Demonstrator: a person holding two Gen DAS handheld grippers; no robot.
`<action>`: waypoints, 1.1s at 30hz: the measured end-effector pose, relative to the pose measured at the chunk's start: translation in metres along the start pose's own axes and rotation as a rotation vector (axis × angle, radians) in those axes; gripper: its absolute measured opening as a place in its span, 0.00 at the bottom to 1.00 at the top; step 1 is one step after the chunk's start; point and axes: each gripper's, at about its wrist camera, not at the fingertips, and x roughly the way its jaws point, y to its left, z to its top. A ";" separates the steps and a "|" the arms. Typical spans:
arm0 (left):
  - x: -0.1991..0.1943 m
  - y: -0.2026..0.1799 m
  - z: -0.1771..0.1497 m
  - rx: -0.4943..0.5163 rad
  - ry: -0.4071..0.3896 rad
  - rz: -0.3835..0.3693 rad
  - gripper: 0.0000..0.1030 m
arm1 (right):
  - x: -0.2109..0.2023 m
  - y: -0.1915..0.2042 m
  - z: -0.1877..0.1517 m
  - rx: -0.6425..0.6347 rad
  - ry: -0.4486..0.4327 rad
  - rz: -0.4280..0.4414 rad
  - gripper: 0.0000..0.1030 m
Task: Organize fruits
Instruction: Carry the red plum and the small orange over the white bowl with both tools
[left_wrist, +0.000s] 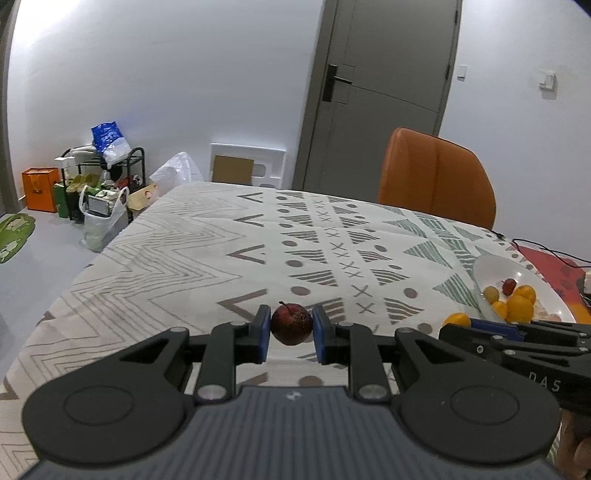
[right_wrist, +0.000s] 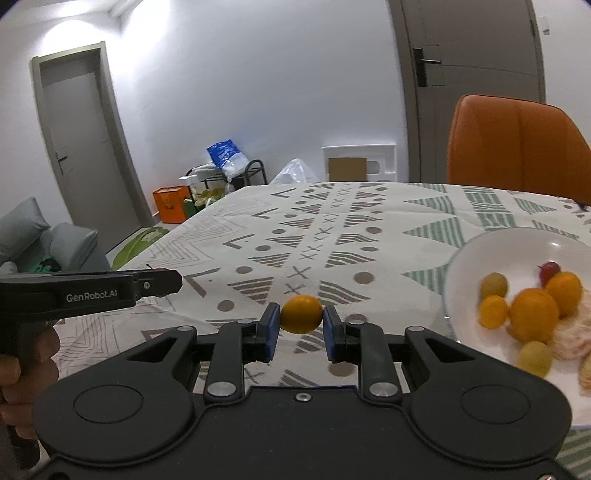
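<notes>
Two fruits are in transit above the tablecloth (left_wrist: 177, 236), a dark red fruit (left_wrist: 291, 324) pinched in your left gripper (left_wrist: 290, 334) and an orange fruit (right_wrist: 301, 314) in your right gripper (right_wrist: 299, 332); next, carry each over the white plate (right_wrist: 465, 258) and release.

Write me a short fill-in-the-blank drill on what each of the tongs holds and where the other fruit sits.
1. The left tongs are shut on a dark ____ fruit.
2. The right tongs are shut on a small ____ fruit.
3. The other fruits lie on a white ____.
4. Behind the table stands an orange ____.

Missing words: red; orange; plate; chair
</notes>
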 end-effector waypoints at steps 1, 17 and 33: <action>0.001 -0.003 0.000 0.004 0.001 -0.005 0.22 | -0.002 -0.002 -0.001 0.006 -0.002 -0.005 0.23; 0.013 -0.057 0.000 0.064 0.011 -0.090 0.22 | -0.038 -0.046 -0.013 0.081 -0.045 -0.095 0.23; 0.024 -0.109 -0.001 0.121 0.021 -0.163 0.22 | -0.068 -0.093 -0.026 0.158 -0.075 -0.186 0.23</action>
